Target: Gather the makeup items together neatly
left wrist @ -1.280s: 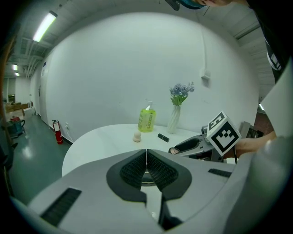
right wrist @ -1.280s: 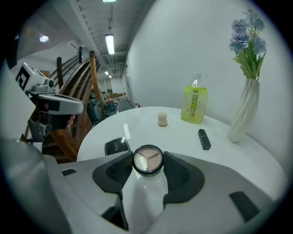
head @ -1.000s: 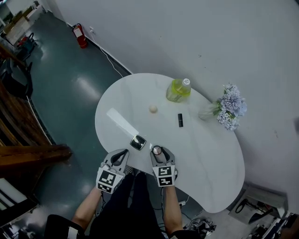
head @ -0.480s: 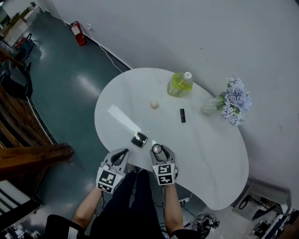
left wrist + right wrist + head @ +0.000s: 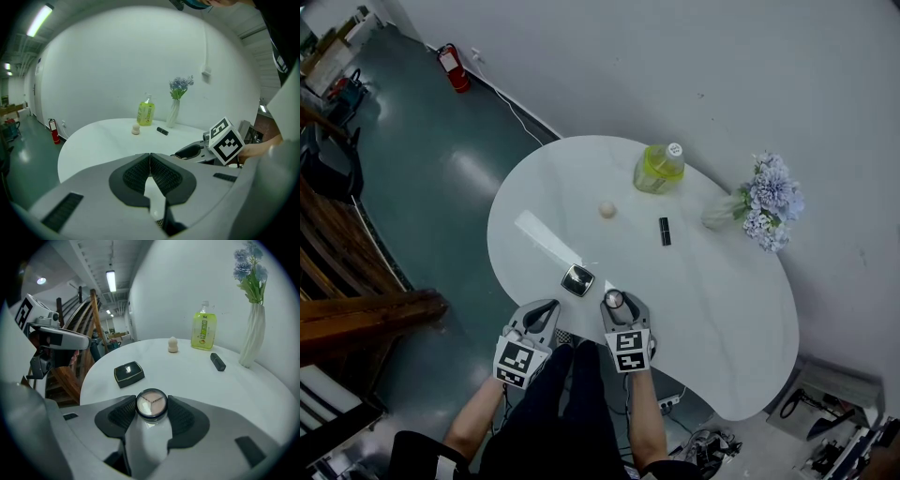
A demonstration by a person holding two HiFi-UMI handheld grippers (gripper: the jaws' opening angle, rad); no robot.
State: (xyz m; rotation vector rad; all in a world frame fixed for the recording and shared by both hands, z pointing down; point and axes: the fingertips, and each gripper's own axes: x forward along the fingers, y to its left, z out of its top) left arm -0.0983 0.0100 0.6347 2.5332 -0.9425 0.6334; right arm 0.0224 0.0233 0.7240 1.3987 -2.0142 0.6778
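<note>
Compact (image 5: 151, 404): round, black rim, 3 beige pans; clamped in R gripper (image 5: 151, 407); L gripper (image 5: 150, 163) closed, empty

Black square compact (image 5: 128, 374), beige round palette (image 5: 151, 404), yellow-green bottle (image 5: 204, 331), white table (image 5: 201, 380)

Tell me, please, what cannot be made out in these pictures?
- Label print on the yellow-green plastic bottle: too small in every view.
- Lid lettering on the black square compact: too small, right gripper view.
- Underside of the round black-rimmed powder case: hidden by the right gripper, right gripper view.
</note>
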